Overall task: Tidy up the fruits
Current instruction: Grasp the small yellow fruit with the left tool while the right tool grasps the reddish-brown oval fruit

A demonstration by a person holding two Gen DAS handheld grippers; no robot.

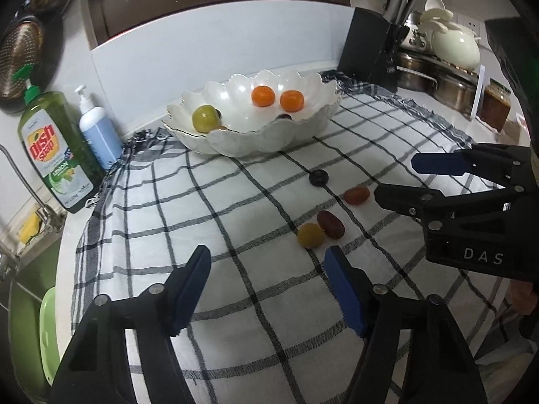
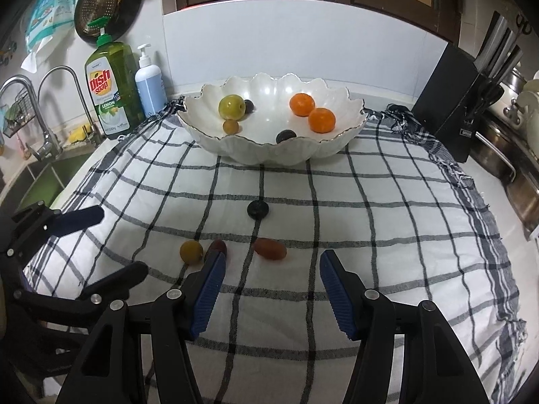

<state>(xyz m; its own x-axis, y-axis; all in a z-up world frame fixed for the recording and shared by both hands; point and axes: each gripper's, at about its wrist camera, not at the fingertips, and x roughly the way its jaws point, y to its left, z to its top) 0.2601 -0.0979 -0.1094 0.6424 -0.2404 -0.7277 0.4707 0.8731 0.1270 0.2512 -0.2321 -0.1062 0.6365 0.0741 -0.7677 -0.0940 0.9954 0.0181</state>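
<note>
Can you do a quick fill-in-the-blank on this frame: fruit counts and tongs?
1. The white bowl holds ____ oranges.
2. ____ small fruits lie loose on the checked cloth.
3. The black fruit lies ____ the bowl and the other loose fruits.
4. Both tongs, left and right, hold ____.

Answers: two; four; between; nothing

We read "Dish soap" and "LEMON" on the green bottle (image 2: 113, 91) by the sink, and the letters "DAS" on the right gripper (image 1: 397, 178) body; the knife block's small label is illegible.
</note>
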